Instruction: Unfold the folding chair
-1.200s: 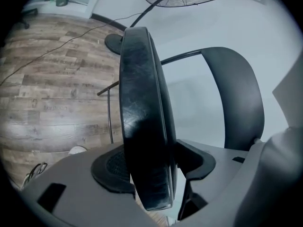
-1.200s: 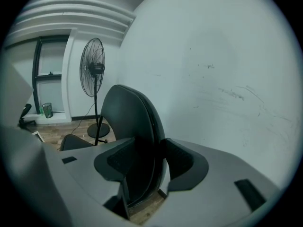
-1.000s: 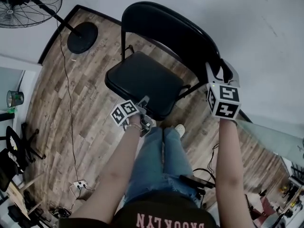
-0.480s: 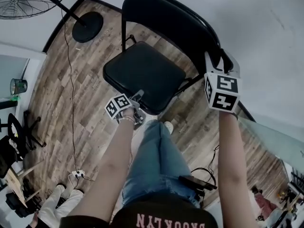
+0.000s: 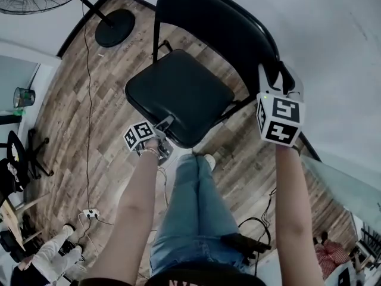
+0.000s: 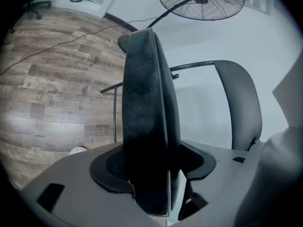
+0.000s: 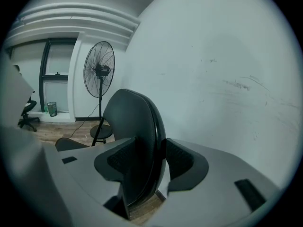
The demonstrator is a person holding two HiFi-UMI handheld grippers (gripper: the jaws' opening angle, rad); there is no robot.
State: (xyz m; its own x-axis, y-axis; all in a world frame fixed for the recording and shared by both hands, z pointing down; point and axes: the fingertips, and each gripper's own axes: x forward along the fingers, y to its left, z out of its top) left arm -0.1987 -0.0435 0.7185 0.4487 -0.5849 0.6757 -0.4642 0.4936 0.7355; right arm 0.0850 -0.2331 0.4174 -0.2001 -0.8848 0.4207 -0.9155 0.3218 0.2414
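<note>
Clamping: left gripper (image 5: 162,126), jaws partly apart, grips seat (image 5: 178,93) front edge | right gripper (image 5: 277,80), jaws partly apart, grips backrest (image 5: 217,25) rim | chair (image 5: 155,37) stands on wood floor (image 5: 71,121).

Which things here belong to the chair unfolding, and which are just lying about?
In the job: folding chair; left gripper, jaws on its seat; right gripper, jaws on its backrest.
Lying about: standing fan; bin; power strip; office chair.
</note>
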